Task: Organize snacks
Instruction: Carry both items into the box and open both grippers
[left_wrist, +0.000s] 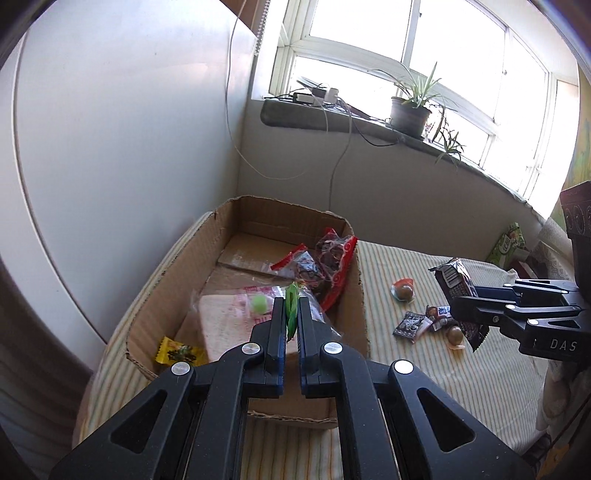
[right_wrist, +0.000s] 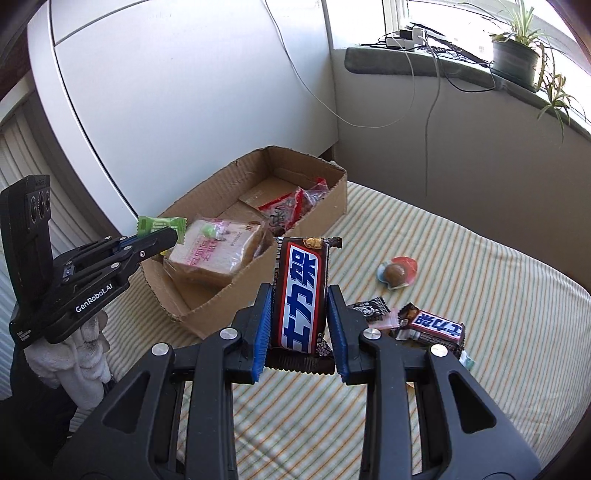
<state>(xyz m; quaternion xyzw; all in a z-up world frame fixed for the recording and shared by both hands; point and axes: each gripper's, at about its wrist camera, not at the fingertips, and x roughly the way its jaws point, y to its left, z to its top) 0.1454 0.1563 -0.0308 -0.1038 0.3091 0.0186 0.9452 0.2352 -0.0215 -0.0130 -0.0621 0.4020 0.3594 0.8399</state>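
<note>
Two grippers are up over the striped bed, each pinching a snack. Between the left gripper's (left_wrist: 291, 314) fingers, pressed almost together, sits a thin green sachet (left_wrist: 291, 310), edge-on from its own camera; from the right wrist view it shows as a small green packet sticking out past the fingertips, above the near corner of the box (right_wrist: 207, 314). The right gripper (right_wrist: 300, 317) has its blue pads clamped on the sides of a brown chocolate bar (right_wrist: 300, 295) with a white-and-blue label, held upright and clear of the sheet (right_wrist: 480, 295), just beside the box's near wall. Inside the box lie a wrapped slice of bread (right_wrist: 216, 254) with pink print and a small green ball on top, a couple of red-edged clear bags (right_wrist: 291, 208) of dark snacks at the far end, and a yellow wrapper (left_wrist: 181, 354) in the near corner. Out on the sheet, to the right of the box, are a round brown sweet (right_wrist: 397, 275) on an orange-and-blue wrapper, a small black-and-white packet (right_wrist: 369, 308), and a second, shorter chocolate bar (right_wrist: 432, 325) lying flat; another brown ball (left_wrist: 455, 335) sits near them. Beyond, a potted plant (left_wrist: 410, 114) and cables rest on the window sill (left_wrist: 295, 114), and a green carton (left_wrist: 508, 245) stands at the far edge of the bed.
</note>
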